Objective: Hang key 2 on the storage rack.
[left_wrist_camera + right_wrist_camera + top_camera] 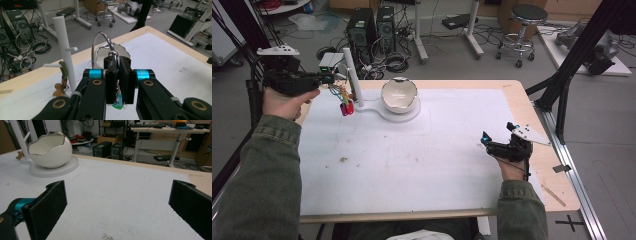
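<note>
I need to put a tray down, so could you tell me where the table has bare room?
The white mat is bare from the egg-shaped white bowl on its round white base down to the near edge, left of the right gripper. The far-left corner is crowded: white peg stand, hanging keychains, left gripper.

keyring (101,47) | silver loop, upright | pinched in left gripper (117,75) jaws | near stand (65,53)

High view overhead; claw views share bowl (399,94).
</note>
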A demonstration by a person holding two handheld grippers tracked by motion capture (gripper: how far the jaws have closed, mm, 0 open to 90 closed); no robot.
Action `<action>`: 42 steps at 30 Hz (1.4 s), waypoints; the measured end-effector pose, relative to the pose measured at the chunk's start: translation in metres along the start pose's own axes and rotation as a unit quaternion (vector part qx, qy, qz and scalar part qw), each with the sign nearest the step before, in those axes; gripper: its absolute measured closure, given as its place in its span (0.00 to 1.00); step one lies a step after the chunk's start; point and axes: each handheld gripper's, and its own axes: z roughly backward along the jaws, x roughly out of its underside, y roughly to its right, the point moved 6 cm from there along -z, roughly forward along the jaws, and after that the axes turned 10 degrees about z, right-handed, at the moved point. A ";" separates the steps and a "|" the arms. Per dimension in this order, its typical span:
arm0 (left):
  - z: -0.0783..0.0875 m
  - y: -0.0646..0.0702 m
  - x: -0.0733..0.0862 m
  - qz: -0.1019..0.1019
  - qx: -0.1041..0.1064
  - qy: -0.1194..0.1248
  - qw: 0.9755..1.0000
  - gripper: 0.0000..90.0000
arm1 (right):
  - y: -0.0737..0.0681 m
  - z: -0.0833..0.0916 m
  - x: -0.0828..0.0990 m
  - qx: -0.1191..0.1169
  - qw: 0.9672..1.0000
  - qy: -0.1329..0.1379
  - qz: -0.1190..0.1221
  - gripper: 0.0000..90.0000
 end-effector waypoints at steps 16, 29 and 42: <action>-0.024 -0.012 -0.002 0.015 0.024 0.001 1.000 0.94 | 0.000 0.000 0.000 -0.002 1.000 0.000 -0.001 0.01; -0.042 -0.033 -0.013 0.062 0.034 0.036 0.997 0.94 | 0.000 0.000 0.001 -0.003 1.000 -0.003 -0.005 0.01; -0.049 -0.048 -0.017 0.087 0.025 0.062 0.994 0.94 | 0.001 0.001 0.001 -0.002 1.000 0.000 0.000 0.01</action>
